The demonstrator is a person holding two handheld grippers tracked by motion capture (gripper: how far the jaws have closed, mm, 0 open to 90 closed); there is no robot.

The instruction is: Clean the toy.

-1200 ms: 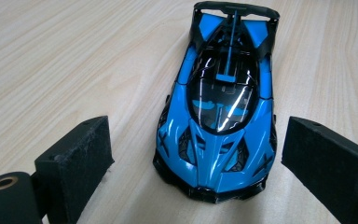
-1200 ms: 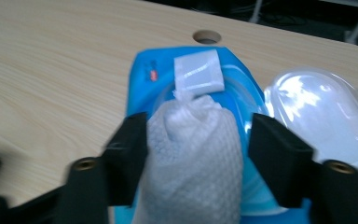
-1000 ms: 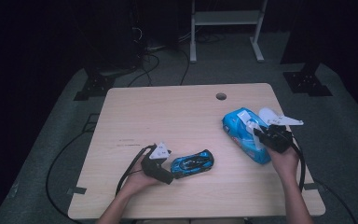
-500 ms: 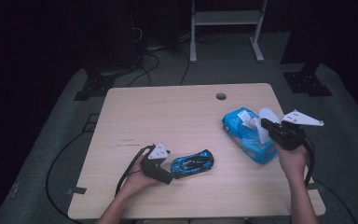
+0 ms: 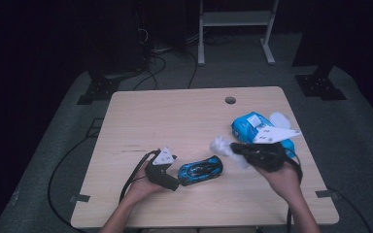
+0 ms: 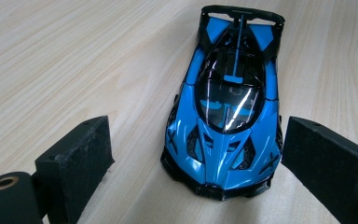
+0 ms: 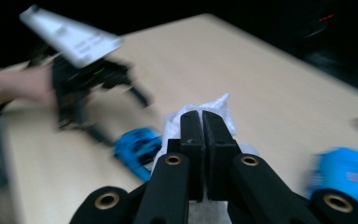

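A blue and black toy sports car (image 5: pixel 200 170) (image 6: pixel 226 119) rests on the wooden table (image 5: pixel 175 121). My left gripper (image 5: pixel 176 180) (image 6: pixel 196 163) stands open at the car's one end, a jaw on each side, not touching it. My right gripper (image 5: pixel 233 147) (image 7: pixel 202 122) hovers just right of the car, shut on a white wipe (image 5: pixel 221 145) (image 7: pixel 214 109) that hangs from its tips. Behind that hand lies a blue pack of wipes (image 5: pixel 252 127) (image 7: pixel 349 175). The car (image 7: pixel 137 147) appears blurred in the right gripper view.
A round cable hole (image 5: pixel 230 100) sits near the table's far edge. A black cable (image 5: pixel 131 177) trails from the left gripper off the front edge. A white shelf frame (image 5: pixel 233 29) and dark stands are on the floor beyond.
My right gripper pulled a white wipe out of the blue pack and carried it left, towards the car. The left gripper and the car stayed in place.
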